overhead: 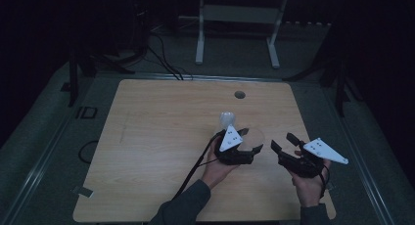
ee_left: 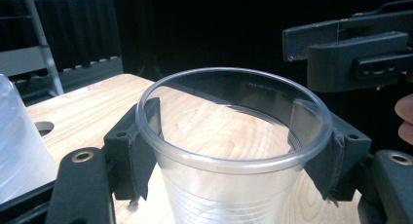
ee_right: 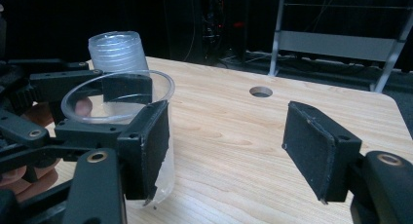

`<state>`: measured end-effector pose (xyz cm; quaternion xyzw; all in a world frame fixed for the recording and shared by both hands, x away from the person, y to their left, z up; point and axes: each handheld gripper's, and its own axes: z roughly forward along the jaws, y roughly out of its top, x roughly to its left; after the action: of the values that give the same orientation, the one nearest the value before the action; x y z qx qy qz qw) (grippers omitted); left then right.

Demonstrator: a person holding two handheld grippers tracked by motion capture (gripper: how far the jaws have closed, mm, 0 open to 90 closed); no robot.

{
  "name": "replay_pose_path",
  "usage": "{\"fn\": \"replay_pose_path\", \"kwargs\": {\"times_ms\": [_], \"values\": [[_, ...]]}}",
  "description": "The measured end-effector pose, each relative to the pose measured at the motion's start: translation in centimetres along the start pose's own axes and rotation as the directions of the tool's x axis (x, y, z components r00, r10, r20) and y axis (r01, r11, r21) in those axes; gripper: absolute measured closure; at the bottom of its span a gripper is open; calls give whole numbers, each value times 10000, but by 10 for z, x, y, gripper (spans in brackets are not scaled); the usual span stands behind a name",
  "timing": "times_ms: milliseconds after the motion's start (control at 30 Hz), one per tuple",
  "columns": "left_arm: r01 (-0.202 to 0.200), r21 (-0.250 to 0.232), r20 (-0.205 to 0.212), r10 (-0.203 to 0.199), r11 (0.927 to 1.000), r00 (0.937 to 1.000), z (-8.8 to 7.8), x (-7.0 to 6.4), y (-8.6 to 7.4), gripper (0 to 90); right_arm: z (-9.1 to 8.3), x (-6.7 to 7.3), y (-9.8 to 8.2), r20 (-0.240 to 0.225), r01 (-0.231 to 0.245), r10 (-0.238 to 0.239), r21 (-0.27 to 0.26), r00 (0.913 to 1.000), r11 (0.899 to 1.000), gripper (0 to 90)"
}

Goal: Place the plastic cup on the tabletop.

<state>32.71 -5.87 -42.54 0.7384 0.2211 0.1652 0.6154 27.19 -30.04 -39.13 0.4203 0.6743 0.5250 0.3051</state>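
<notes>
Gripping a clear cup [ee_left: 229,151] just under its rim, the left gripper [overhead: 243,146] has one pad on each side of it, near the desk [overhead: 161,151] centre, slightly right. Cup upright; can't tell if its base touches the desk. Cup stack [overhead: 227,120] stands just beyond it, on the far side. Right gripper [overhead: 283,141] sits right of the cup, jaws wide apart and empty, its left jaw just beside the cup wall.

High view dim, murky; gripper views brighter, backgrounds black.
</notes>
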Motion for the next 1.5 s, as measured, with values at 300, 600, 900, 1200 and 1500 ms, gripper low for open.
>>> {"fn": "replay_pose_path", "kwargs": {"times_ms": [300, 600, 900, 1200, 1500], "values": [[72, -90, 20, -72, 9999, 10000, 1, 1, -8, 286, -1, -1, 0, 29, -29, 29, -54, 10000, 10000, 334], [106, -162, 13, -106, 9998, 9999, 2, 2, -13, 286, -1, -1, 0, 14, -17, 17, -16, 10000, 10000, 334], [138, -34, -47, -138, 9999, 9999, 5, 2, -22, 286, -1, -1, 0, 15, -37, 37, -34, 10000, 10000, 334], [221, -4, -63, -221, 9998, 9997, 7, 2, -27, 286, -1, -1, 0, 13, -26, 26, -38, 10000, 10000, 334], [200, 51, -46, -199, 9998, 9998, 9, 2, -31, 286, -2, -1, 0, 19, -36, 36, -25, 10000, 10000, 334]]}}
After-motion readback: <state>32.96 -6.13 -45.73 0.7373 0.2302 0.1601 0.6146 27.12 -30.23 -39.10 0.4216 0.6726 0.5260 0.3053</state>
